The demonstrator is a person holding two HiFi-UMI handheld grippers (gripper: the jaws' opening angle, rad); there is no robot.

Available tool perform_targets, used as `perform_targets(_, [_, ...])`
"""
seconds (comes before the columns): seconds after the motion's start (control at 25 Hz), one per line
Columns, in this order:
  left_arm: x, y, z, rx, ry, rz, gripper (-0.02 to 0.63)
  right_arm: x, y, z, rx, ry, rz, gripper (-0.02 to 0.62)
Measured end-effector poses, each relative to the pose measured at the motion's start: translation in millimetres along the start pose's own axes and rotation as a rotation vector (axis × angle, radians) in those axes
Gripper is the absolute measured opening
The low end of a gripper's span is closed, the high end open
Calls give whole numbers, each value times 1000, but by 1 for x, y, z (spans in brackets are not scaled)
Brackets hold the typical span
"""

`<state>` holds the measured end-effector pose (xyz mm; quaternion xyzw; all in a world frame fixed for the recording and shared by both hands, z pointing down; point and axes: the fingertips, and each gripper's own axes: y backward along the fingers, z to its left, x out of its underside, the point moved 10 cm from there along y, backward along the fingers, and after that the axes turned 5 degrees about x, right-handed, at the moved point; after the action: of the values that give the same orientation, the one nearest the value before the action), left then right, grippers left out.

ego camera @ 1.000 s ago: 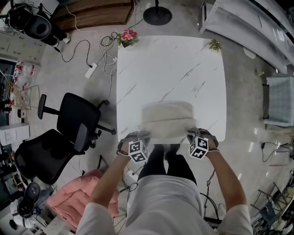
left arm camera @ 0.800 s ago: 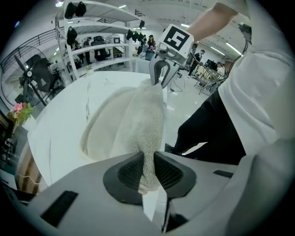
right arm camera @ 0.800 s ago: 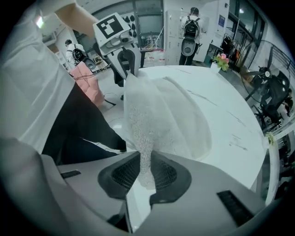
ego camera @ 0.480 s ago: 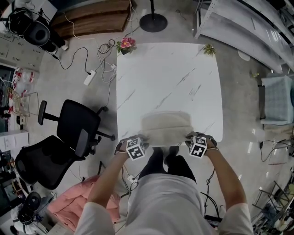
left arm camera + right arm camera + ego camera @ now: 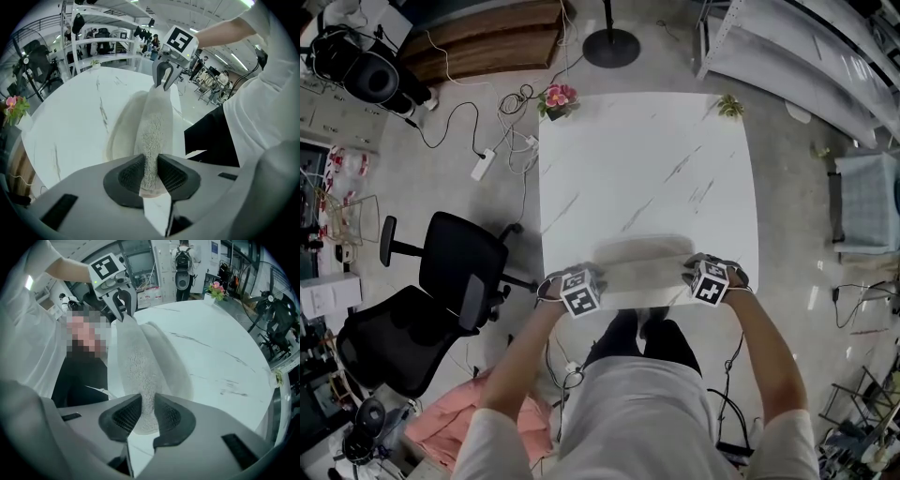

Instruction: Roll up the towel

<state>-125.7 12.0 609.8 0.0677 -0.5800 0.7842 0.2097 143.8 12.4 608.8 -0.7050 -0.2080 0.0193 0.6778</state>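
Towel at the near edge of the table, right in front of you, lifted along its near side and strung between both tools. Your left gripper has a narrow pinch on one end and your right gripper pinches the other, terry filling the gap between the pads on both. Both sets of jaws have just been opening a little with the cloth in them, and that looks like the main risk: let them ease any further and a corner could slide out and flop back flat. The fold could also skew if one hand leads the other, which would give you a cone rather than a roll. And the cloth sits so close to the table's near edge that slack could spill off toward your legs.

Ahead, the marble top is bare, so I see nothing blocking the roll. The flower pot and the small green plant sit at the far corners, well apart from the cloth. The office chair and the cables are down on the floor to your left, out of the way.
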Motion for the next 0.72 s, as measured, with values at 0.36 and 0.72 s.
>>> perform_targets(0.36, [-9, 1, 44, -130, -40, 19, 115, -14, -10, -39, 122, -17, 3, 103])
perform_targets(0.72, [-11, -7, 83, -396, 46, -42, 190, -16, -26, -69, 325, -80, -7, 202])
